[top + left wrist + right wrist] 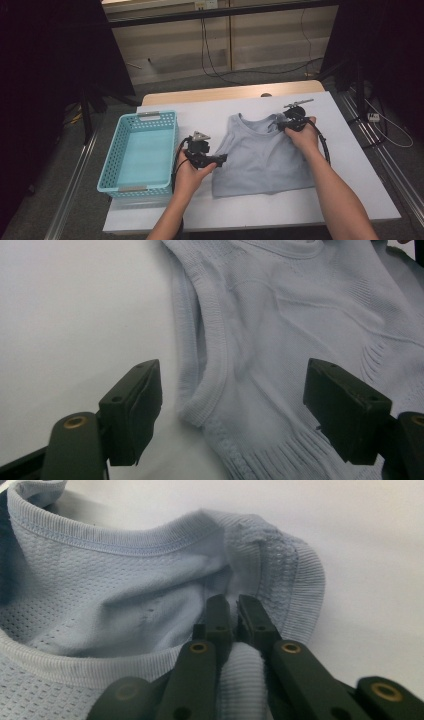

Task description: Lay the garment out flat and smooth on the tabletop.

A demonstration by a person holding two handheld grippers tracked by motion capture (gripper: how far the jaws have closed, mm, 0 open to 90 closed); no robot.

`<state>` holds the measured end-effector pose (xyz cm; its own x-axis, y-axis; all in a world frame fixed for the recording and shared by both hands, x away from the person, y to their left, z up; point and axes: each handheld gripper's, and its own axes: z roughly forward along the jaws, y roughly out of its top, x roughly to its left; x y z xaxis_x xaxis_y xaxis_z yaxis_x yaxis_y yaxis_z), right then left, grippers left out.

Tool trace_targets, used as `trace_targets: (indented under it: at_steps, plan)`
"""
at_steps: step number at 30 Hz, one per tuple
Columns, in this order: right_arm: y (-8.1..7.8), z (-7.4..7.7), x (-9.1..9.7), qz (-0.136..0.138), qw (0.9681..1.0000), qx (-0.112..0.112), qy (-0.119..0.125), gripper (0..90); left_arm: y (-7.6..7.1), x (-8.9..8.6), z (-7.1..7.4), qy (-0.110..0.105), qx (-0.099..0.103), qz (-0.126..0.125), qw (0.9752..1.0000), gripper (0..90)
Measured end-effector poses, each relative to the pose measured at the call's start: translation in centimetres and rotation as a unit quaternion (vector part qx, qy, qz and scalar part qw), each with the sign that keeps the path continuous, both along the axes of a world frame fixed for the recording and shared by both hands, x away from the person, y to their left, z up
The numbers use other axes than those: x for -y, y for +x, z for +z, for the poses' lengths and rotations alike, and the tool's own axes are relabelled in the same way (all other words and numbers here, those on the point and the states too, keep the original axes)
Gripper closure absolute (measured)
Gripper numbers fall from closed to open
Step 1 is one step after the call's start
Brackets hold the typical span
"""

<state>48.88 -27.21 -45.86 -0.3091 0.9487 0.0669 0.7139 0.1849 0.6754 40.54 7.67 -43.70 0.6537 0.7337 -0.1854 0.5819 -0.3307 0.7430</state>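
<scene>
On the white table (pixel 350 165), left of the flat pale-blue tank top (pixel 260 155), sat a blue basket (pixel 137 152); left gripper (pixel 220 159) hovered wide open at its left armhole edge, gripping nothing, while right gripper (pixel 281 125), forearm stretched forward, pinched its right shoulder strap.

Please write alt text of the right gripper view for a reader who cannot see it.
The right gripper has its two black jaws shut on a fold of a light blue sleeveless top, at the shoulder strap beside the ribbed neckline. The top lies on a white table.
</scene>
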Motion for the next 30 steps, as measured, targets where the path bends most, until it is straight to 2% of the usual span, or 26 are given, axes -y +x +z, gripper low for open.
trace_targets:
  at_steps: [6,7,9,10,11,13,16,19,21,23,24,26,28,30]
  plan:
    - [-0.5,0.8,0.4,-0.005,0.9997,0.007,0.024,86.9,0.0,-0.1,0.1,0.0,0.003,-0.002,1.0,24.3]
    - [-0.6,1.1,0.5,-0.002,0.9997,0.008,0.024,86.9,0.0,-0.1,0.1,-0.001,0.001,-0.002,1.0,24.3]
    - [-0.8,1.5,0.4,0.001,0.9999,0.009,0.008,86.1,0.0,-0.2,0.1,0.0,0.001,-0.003,1.0,24.3]
    - [-0.8,1.6,0.3,0.002,1.0,0.005,0.005,83.2,0.0,-0.2,0.1,0.001,0.001,-0.002,1.0,24.3]
    - [-0.8,1.6,0.3,0.004,1.0,-0.002,-0.002,75.5,0.0,-0.2,0.2,0.0,0.002,-0.001,1.0,24.2]
    - [-0.9,1.7,0.4,-0.007,0.9998,0.007,-0.019,62.3,0.0,-0.2,0.2,-0.001,0.002,-0.003,1.0,23.9]
    - [-0.8,1.9,0.6,-0.017,0.9996,0.016,-0.015,58.1,0.1,-0.2,0.2,-0.003,0.001,-0.002,1.0,23.6]
    - [-0.3,2.3,0.5,-0.019,0.9995,0.026,-0.009,59.2,0.1,-0.1,0.1,-0.001,-0.002,-0.004,1.0,23.5]
    - [-0.1,2.4,0.1,-0.017,0.9993,0.034,0.0,62.9,0.1,0.0,0.0,0.001,-0.002,-0.005,1.0,23.0]
    - [0.3,1.9,-0.7,-0.001,0.9999,0.014,-0.006,64.8,0.2,0.0,-0.1,0.002,-0.003,-0.005,1.0,23.0]
    - [0.4,1.2,-1.2,0.001,0.9996,-0.002,-0.028,64.5,0.2,0.0,-0.2,0.002,-0.003,-0.004,1.0,23.0]
    - [0.5,0.4,-1.7,-0.002,0.9989,-0.017,-0.044,62.9,0.2,0.0,-0.3,0.005,-0.006,-0.006,1.0,23.0]
    - [0.4,0.1,-1.6,-0.022,0.9993,-0.008,-0.03,64.5,0.2,-0.1,-0.3,0.009,-0.004,-0.008,0.9999,23.0]
    - [0.3,0.0,-1.5,-0.023,0.9994,-0.005,-0.026,65.8,0.2,-0.1,-0.2,0.007,-0.005,-0.009,0.9999,23.0]
